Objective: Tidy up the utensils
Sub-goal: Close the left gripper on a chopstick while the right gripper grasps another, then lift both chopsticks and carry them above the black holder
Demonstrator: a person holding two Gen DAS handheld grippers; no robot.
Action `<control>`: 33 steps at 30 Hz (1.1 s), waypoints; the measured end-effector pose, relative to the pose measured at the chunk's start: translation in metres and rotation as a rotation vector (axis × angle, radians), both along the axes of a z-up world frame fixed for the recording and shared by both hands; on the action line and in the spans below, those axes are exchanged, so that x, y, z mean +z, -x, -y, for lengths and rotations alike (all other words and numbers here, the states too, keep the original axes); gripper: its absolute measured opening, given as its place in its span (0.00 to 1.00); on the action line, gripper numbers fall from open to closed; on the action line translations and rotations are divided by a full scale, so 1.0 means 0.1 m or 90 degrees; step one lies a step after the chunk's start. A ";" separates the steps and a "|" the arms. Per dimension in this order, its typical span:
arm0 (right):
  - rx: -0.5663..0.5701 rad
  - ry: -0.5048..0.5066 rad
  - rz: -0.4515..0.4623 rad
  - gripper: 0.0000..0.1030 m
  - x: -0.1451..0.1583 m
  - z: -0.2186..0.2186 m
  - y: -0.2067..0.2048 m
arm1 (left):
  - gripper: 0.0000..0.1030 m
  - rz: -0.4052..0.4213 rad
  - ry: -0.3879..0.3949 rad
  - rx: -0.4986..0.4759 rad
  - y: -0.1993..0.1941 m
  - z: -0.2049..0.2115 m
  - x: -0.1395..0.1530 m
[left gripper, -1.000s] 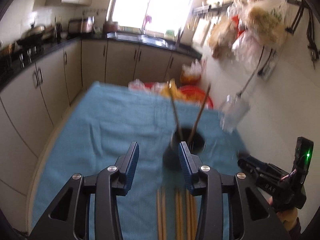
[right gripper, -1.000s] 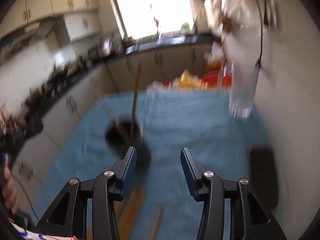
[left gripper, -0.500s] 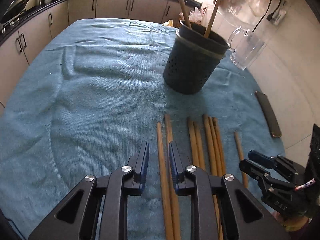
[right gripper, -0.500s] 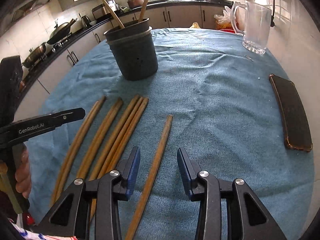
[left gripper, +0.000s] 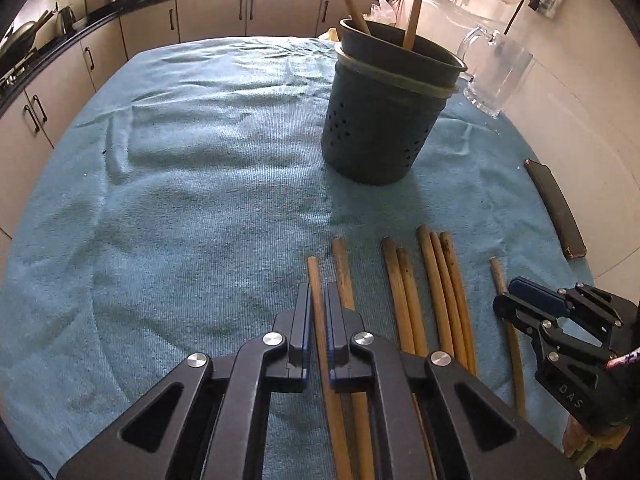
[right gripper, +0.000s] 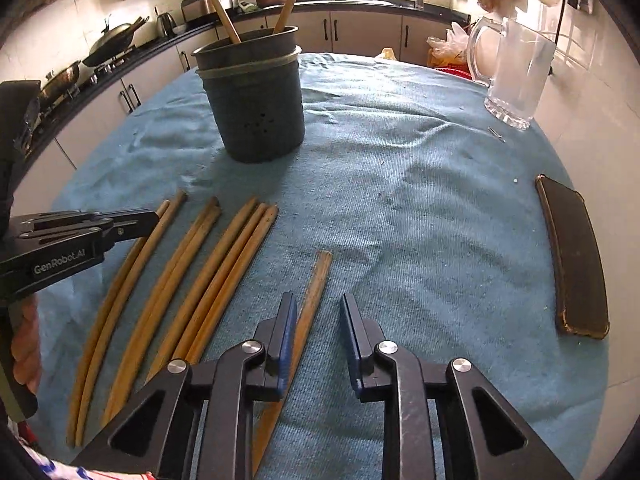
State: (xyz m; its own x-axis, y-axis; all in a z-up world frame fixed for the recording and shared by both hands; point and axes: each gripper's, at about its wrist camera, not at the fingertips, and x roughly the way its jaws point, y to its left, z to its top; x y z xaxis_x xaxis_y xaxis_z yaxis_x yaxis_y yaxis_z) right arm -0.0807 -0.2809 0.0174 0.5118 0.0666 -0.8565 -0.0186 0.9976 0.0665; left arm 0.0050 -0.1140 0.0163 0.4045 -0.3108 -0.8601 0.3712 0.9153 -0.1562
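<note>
The left gripper (left gripper: 319, 322) pinches the leftmost brown wooden chopstick (left gripper: 315, 280) lying on the blue cloth (left gripper: 200, 200); the right gripper (right gripper: 318, 336) (jaws apart) straddles another. A low, off-centre pinch could let it pivot and miss the dark perforated holder (left gripper: 384, 120).

The black left gripper (left gripper: 318, 312) sat low with its blue-padded jaws pinched nearly together, while the black right gripper (right gripper: 318, 332) hovered low, jaws spread apart.
</note>
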 end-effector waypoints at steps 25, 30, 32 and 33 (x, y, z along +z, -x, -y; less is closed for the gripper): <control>-0.042 -0.007 0.163 0.07 0.96 -0.02 0.37 | 0.05 0.162 0.099 0.040 0.61 -0.42 1.10; -0.046 -0.021 0.229 0.07 1.33 0.01 0.67 | 0.05 0.211 0.125 0.043 0.90 -0.50 1.42; -0.046 -0.025 0.250 0.07 1.45 0.01 0.75 | 0.05 0.229 0.125 0.042 1.00 -0.51 1.51; -0.047 -0.025 0.259 0.07 1.49 0.03 0.79 | 0.05 0.239 0.123 0.042 1.05 -0.52 1.55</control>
State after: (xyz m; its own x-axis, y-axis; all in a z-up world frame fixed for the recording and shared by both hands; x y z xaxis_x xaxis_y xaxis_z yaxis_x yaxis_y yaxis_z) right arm -0.1595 -0.2835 0.1665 0.8125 0.0461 -0.5811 0.0202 0.9940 0.1072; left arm -0.0996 -0.0620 0.1718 0.7028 -0.4154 -0.5775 0.3770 0.9059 -0.1928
